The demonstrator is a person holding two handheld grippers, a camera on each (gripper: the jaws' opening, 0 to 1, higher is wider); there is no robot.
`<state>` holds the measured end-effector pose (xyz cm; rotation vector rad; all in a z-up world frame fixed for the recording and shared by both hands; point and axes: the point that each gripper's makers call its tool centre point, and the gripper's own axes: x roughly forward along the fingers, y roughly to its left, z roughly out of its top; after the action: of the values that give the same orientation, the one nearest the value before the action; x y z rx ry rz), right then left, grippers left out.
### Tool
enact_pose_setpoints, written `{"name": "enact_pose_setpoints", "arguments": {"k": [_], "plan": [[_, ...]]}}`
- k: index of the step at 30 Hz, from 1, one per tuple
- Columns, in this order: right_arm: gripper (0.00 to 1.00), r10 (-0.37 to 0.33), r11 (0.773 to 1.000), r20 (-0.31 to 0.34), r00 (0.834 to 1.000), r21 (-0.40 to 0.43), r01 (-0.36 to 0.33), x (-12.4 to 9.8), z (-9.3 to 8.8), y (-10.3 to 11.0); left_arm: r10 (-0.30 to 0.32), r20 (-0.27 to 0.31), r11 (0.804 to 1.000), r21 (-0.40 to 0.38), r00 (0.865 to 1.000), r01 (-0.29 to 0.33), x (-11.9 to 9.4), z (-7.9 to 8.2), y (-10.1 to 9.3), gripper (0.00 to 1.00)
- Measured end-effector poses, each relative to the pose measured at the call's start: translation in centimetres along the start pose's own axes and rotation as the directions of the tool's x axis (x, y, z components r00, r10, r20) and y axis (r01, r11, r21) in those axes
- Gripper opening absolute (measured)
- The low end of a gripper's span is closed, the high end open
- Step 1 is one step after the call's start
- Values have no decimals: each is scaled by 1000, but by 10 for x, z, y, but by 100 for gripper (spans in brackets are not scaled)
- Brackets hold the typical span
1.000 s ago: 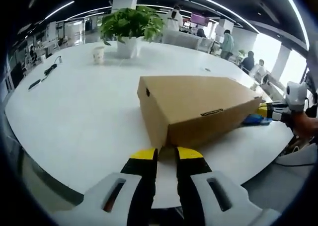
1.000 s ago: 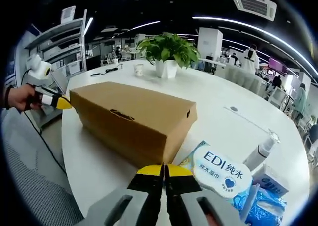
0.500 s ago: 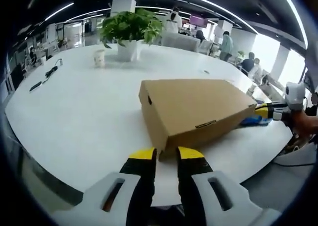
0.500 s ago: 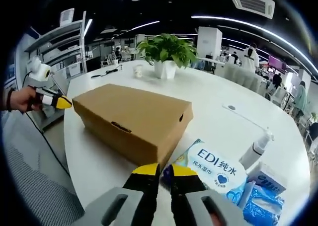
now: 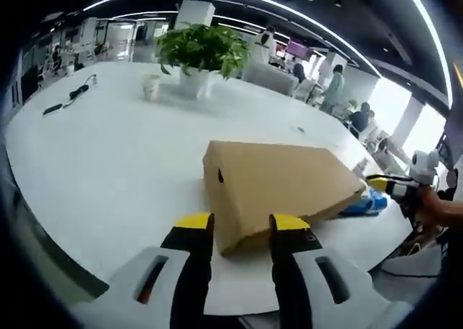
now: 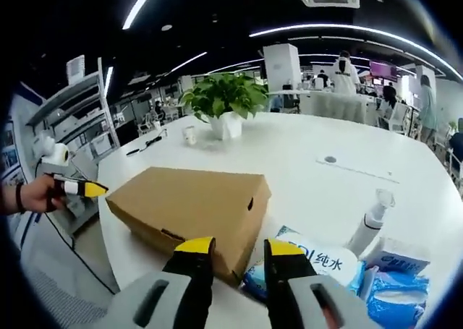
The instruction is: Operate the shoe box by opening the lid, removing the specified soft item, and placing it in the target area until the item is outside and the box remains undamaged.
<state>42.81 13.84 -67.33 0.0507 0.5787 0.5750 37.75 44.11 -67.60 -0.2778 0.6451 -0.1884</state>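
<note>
My left view looks from the desk's [image 5: 94, 148] near edge along my left tool [image 5: 241, 223], down onto one short end of the box [image 5: 278, 182], close up. My right view looks along my right tool [image 6: 240, 247] at the opposite short end of the box [image 6: 189, 199], equally close. The two face each other across it: each catches the other tool beyond the far end, and both share the box, the desk and the plant [image 5: 202, 50] [image 6: 224, 97].

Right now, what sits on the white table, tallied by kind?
Cardboard shoe box: 1
Potted plant: 1
Paper cup: 1
Wet-wipes pack: 1
Spray bottle: 1
Blue tissue packs: 2
Total: 7
</note>
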Motion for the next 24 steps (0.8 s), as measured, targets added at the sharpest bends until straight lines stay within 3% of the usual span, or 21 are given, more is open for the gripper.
{"name": "enact_pose_setpoints", "arguments": {"k": [6, 10, 12, 17, 24], "plan": [[28, 64, 994, -16, 998, 85, -62, 14, -2, 15, -16, -24, 1000, -26, 1000, 16, 18, -1, -8, 32], [29, 82, 993, -66, 994, 91, -76, 22, -15, 21, -14, -49, 1000, -14, 999, 13, 25, -7, -11, 33], [28, 97, 986, -66, 993, 140, -87, 28, -19, 19, -13, -64, 1000, -14, 998, 12, 28, -11, -9, 34], [29, 90, 984, -88, 992, 160, -75, 34, -30, 14, -7, -107, 1000, -11, 994, 6, 33, -23, -6, 34], [28, 71, 982, -49, 996, 179, -61, 34, -27, 14, -24, -103, 1000, -10, 994, 23, 34, -22, -4, 34]]}}
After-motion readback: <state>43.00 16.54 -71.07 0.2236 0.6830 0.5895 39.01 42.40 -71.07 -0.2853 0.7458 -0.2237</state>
